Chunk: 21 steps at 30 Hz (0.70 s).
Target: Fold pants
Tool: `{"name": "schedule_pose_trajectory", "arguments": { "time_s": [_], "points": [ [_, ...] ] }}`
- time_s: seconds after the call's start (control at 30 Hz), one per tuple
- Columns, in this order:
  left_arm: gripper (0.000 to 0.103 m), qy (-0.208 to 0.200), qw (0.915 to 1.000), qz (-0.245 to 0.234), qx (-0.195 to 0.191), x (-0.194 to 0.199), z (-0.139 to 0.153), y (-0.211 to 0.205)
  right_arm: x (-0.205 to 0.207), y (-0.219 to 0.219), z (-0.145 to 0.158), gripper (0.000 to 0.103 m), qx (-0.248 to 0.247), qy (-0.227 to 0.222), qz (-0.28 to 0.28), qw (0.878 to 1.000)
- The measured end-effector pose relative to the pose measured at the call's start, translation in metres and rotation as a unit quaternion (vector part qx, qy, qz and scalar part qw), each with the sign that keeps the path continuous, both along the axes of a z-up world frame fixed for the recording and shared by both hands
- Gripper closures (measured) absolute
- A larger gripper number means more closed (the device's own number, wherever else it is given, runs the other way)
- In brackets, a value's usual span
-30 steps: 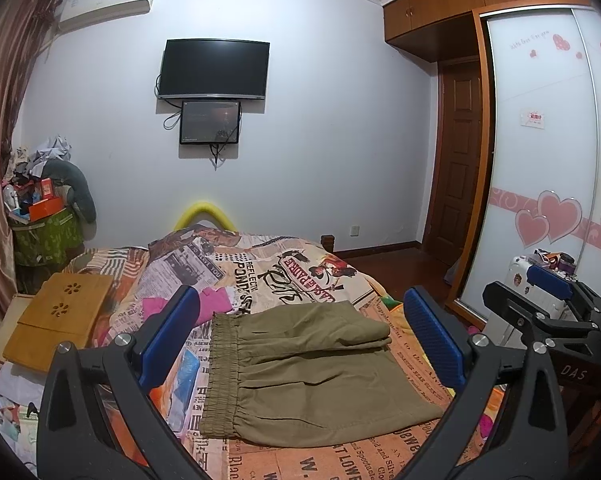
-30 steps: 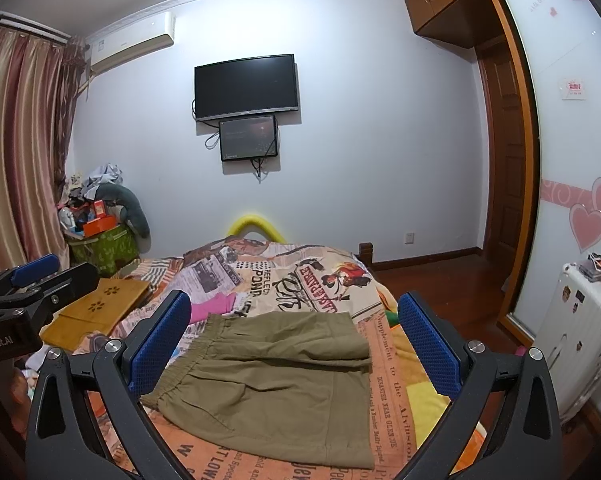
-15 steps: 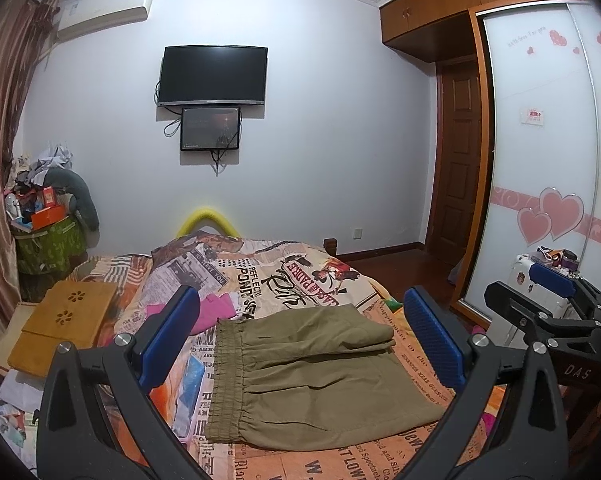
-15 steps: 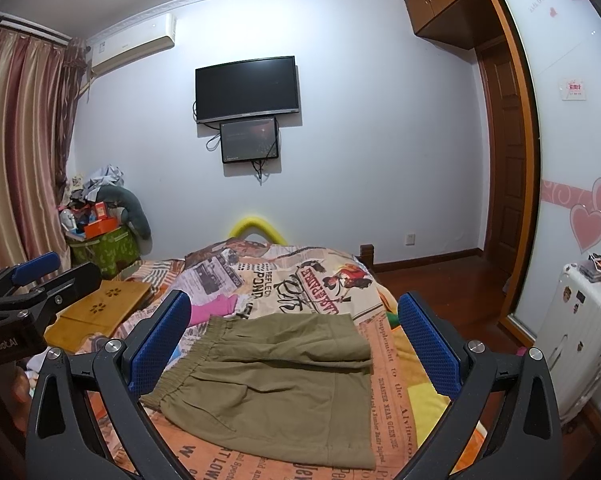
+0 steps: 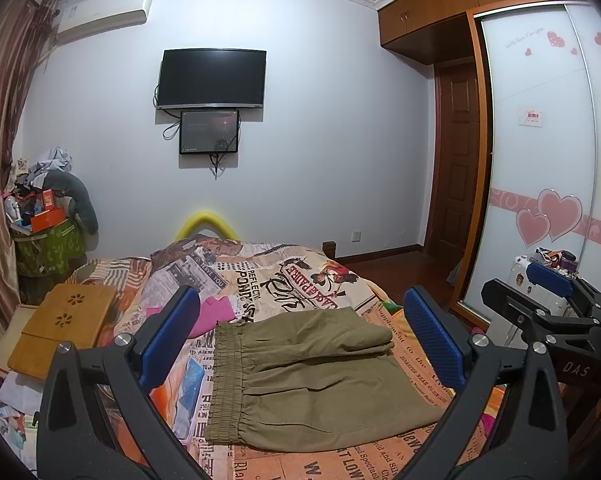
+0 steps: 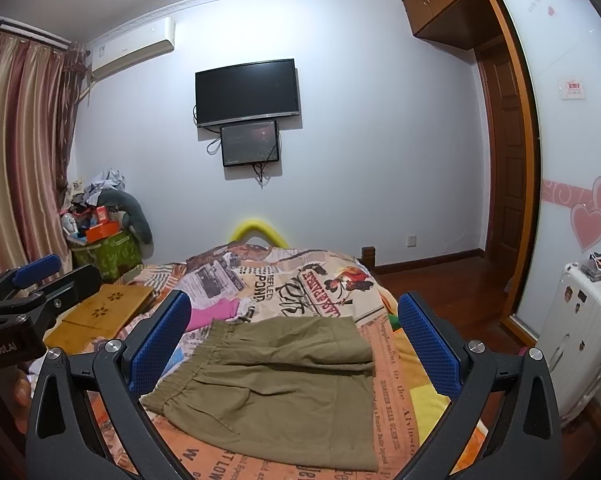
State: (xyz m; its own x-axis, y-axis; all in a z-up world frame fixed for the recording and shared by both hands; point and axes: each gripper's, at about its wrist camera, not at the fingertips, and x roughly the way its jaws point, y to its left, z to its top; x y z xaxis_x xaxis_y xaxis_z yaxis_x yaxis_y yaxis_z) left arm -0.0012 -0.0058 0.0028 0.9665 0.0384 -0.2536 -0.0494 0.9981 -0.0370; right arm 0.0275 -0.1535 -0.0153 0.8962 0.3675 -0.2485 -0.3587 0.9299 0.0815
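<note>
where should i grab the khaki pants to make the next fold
Grip the elastic waistband at the pants left edge, coming from the left. It is a thick, gathered band lying flat and exposed on the bedspread, so both open grippers, left gripper and right gripper, could probably pinch its corners.

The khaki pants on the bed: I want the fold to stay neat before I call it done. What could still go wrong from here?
The khaki pants lie folded, both grippers open and clear of them. Risks:
1. The top layer looks loose at its far edge, so it may slip on the rumpled bedspread.
2. If the left gripper or right gripper dips low, a finger could snag the elastic waistband.
</note>
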Motion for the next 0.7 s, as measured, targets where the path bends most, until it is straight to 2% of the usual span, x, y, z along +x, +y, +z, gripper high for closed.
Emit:
{"name": "schedule_pose_trajectory", "arguments": {
  "time_s": [0.7],
  "points": [
    [0.000, 0.002, 1.0000, 0.000, 0.000, -0.0002, -0.0009, 0.0004, -0.0011, 0.0050, -0.0005, 0.000, 0.000, -0.002, 0.001, 1.000]
  ]
}}
